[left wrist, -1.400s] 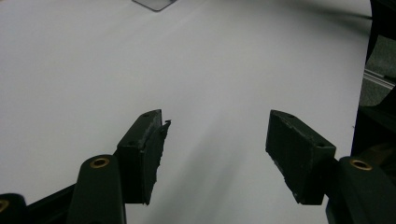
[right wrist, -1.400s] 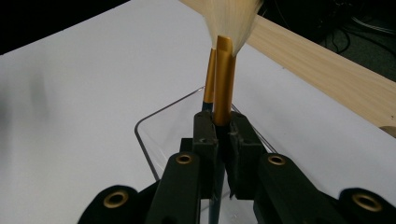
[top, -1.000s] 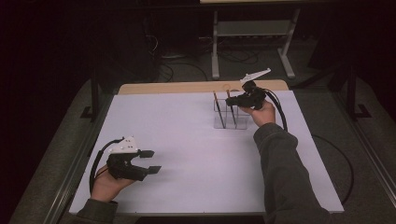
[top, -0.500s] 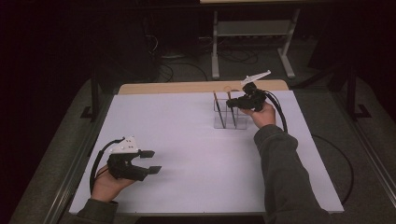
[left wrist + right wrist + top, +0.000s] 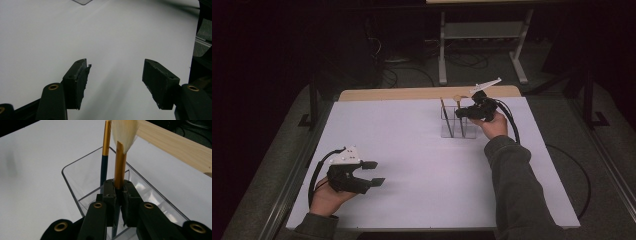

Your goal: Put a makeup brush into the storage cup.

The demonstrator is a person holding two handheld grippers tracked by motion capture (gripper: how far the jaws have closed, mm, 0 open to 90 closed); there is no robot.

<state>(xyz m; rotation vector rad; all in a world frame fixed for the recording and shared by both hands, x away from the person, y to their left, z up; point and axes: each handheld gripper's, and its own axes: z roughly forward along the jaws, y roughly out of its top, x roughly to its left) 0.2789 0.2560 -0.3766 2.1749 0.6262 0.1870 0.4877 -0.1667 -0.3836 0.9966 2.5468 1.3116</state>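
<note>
Gripping a brush [image 5: 119, 167] by its gold ferrule, the right tool [image 5: 119, 195] has its jaws nearly fully closed on it, pads pressed on both sides. Brush stands upright with white bristles on top, lower end inside the clear holder [image 5: 72, 185]. A second brush [image 5: 106, 142] with dark handle and gold ferrule stands in the same holder, just beside the first and not in the jaws. In the high view the right tool [image 5: 461, 114] is at the holder [image 5: 447, 131], toward the far right of the white counter [image 5: 412, 150]. Left tool [image 5: 115, 72] sits near the front left of the counter, jaws wide apart, nothing between them, pads clear of the surface.
</note>
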